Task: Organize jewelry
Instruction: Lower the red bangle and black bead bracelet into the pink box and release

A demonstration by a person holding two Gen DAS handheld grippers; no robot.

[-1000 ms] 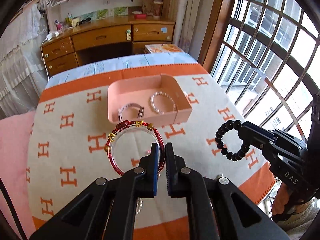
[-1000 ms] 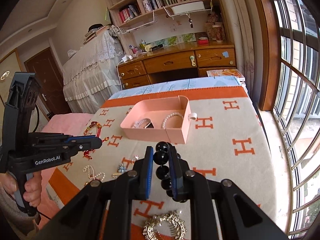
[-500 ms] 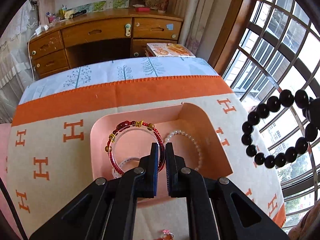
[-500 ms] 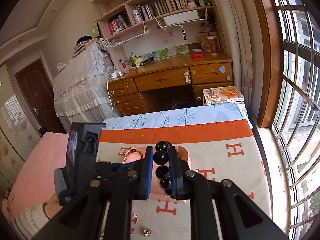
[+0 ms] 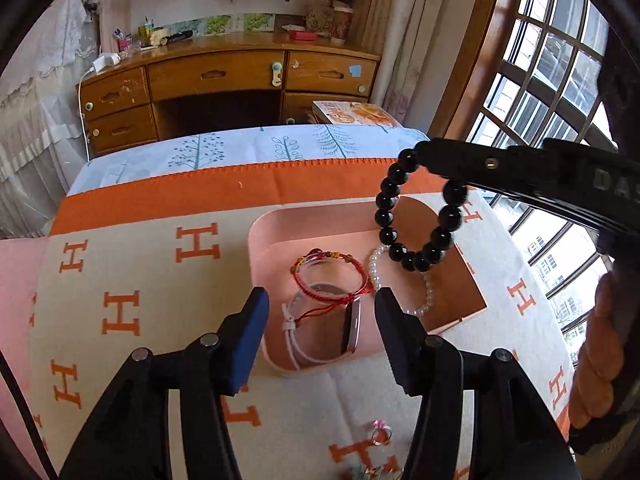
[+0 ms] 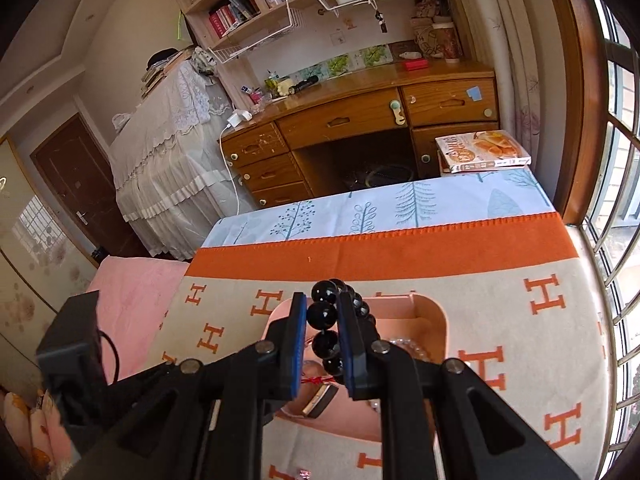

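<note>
**beadfan:** So you're holding the black bead bracelet [image 5: 418, 216] in the right gripper [image 6: 324, 344], jaws pinching one bead near the top of the loop, the rest dangling free. In the left wrist view it's hanging over the pink tray [image 5: 264, 240], roughly above the tray's far right part, with the lowest beads sitting at about 1 o'clock from the pearl bracelet [image 5: 400, 280]. I can't tell whether the bottom beads are touching anything yet or hovering just above.

**trayguy:** Yeah, and you're working in a crowded tray. The red cord bracelet [image 5: 330, 276] is lying inside at about 9 o'clock from the pearls, draped over what looks like a white strap watch [image 5: 320, 328]. Your left gripper [image 5: 320, 336] is spread wide with nothing in it, hanging over the near edge of the tray.

**beadfan:** My guess: you're setting up the drop. Lower until the bottom beads are resting on the tray floor, then let the jaws part, so the loop is collapsing in place instead of bouncing. Aim toward 12 o'clock of the pearls where bare tray is showing.

**trayguy:** And get that left gripper out of the way first, probably toward 6 o'clock over the H-pattern blanket [image 5: 140, 280]. There's a small pink ring [image 5: 380, 436] down there that likely needs picking up.
</note>
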